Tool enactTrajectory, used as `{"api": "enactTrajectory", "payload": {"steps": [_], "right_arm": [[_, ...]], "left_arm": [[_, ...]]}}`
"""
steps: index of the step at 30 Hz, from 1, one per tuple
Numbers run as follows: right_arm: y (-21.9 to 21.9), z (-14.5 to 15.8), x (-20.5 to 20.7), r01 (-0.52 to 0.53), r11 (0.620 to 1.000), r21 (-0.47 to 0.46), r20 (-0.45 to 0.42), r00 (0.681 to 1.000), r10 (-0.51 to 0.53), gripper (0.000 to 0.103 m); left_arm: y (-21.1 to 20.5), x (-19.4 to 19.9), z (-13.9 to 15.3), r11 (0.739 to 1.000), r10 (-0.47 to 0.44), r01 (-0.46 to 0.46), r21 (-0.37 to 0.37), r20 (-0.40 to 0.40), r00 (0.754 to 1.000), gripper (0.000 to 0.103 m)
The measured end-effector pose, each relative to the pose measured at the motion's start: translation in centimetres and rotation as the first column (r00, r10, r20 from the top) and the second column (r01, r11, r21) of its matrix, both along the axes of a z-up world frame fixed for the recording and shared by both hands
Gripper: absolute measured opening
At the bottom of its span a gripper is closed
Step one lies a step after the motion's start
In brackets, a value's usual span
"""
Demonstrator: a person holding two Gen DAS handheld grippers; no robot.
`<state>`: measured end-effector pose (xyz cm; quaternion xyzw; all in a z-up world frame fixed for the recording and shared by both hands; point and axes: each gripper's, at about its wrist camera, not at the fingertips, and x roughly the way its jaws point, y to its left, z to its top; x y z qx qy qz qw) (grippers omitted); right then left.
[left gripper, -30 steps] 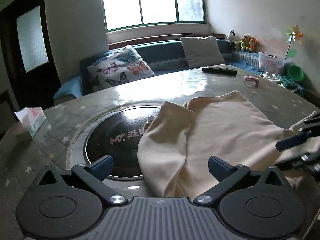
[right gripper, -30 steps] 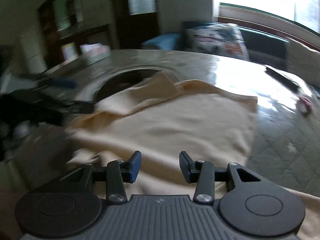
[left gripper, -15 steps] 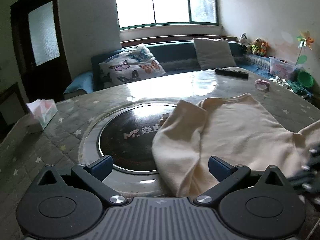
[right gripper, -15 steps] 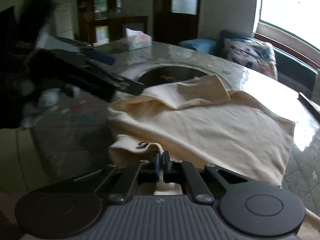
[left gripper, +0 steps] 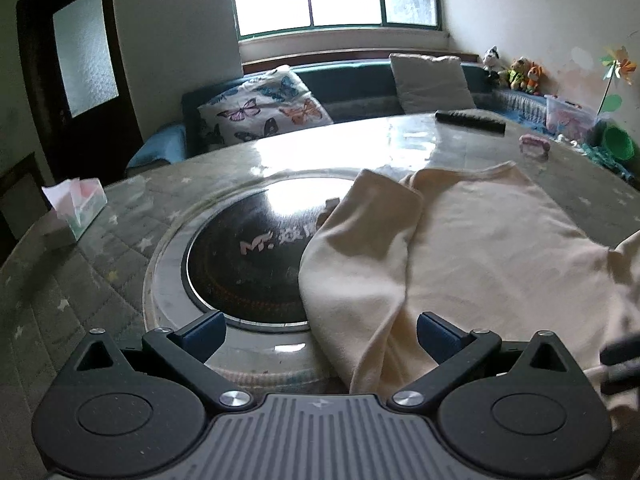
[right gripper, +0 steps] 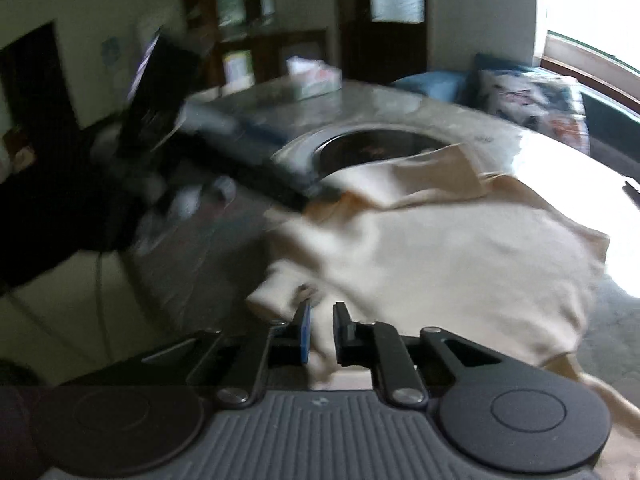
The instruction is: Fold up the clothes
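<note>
A cream garment [left gripper: 480, 256] lies spread on the round table, one fold draped over the dark glass hob [left gripper: 248, 256]. My left gripper [left gripper: 320, 332] is open, its jaws wide apart at the garment's near edge, holding nothing. In the right wrist view the same garment [right gripper: 460, 248] fills the middle. My right gripper [right gripper: 320, 332] has its jaws nearly together with a fold of the garment's near edge between them. The view is blurred. The left gripper [right gripper: 256, 160] shows there as a dark blurred shape at the left.
A tissue box [left gripper: 76, 208] sits at the table's left edge. A remote control [left gripper: 470, 120] and a small pink object [left gripper: 534, 146] lie at the far right. A sofa with cushions [left gripper: 264, 112] stands behind the table under the window.
My right gripper shut on the garment's near edge, then its jaws parted slightly with cloth still between them. The left gripper stayed open and drew back a little.
</note>
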<state>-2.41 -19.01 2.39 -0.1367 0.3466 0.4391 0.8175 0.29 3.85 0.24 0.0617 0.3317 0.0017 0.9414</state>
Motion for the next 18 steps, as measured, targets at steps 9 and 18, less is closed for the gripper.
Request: {"api": "enactTrajectory", "payload": {"steps": [9,18], "right_arm": [[0.0,-0.7,2.0,0.040,0.999,-0.024,-0.025,0.999,-0.041,0.013],[0.4,-0.1,7.9,0.177,0.983,0.040,-0.013,0.984,-0.177,0.020]], "left_arm": [[1.6,0.4,-0.8,0.996,0.090,-0.090,0.021,-0.025,0.996,0.103],[0.4,2.1,-0.3,0.996,0.077,-0.078,0.048,0.002,0.997,0.103]]}}
